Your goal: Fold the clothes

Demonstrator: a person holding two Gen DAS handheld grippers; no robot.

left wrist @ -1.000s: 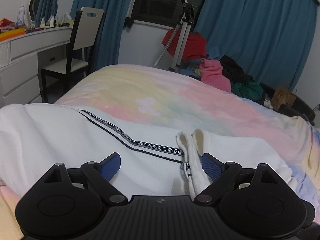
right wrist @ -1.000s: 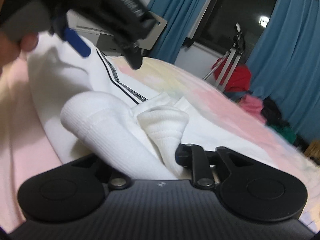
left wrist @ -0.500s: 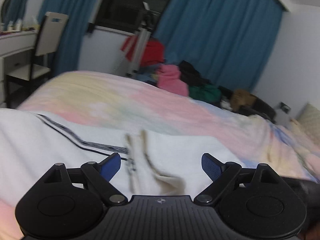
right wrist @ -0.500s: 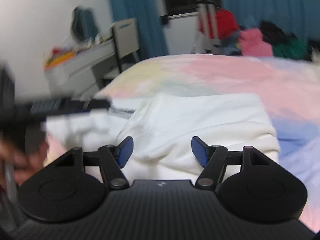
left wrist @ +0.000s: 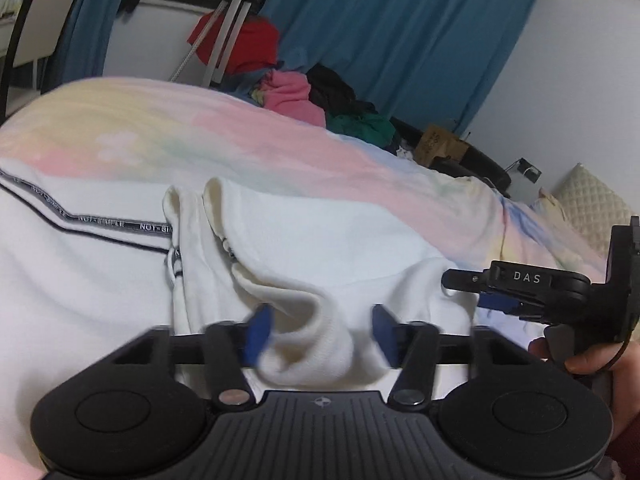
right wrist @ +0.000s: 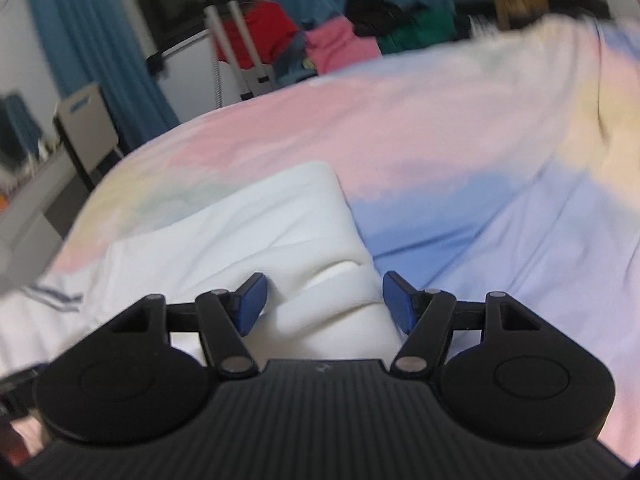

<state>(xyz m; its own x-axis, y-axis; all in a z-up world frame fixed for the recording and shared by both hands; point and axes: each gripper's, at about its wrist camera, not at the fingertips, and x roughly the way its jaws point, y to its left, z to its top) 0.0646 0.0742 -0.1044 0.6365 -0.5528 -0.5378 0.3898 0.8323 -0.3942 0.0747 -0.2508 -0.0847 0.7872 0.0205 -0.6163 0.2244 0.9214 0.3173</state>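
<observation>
1. The white garment (left wrist: 304, 248) lay spread on the pastel bedspread (left wrist: 168, 132), its striped band at its left side.
2. The left claw (left wrist: 318, 334) stood released, jaws apart on either side of a raised ribbed cuff (left wrist: 316, 344) near the garment's middle.
3. The right claw (right wrist: 322, 302) was likewise released, straddling the garment's thick right edge (right wrist: 340, 280).
4. The step in hand appeared to be choosing grips for a fold; next, each claw would need to clench its cloth before lifting.
</observation>
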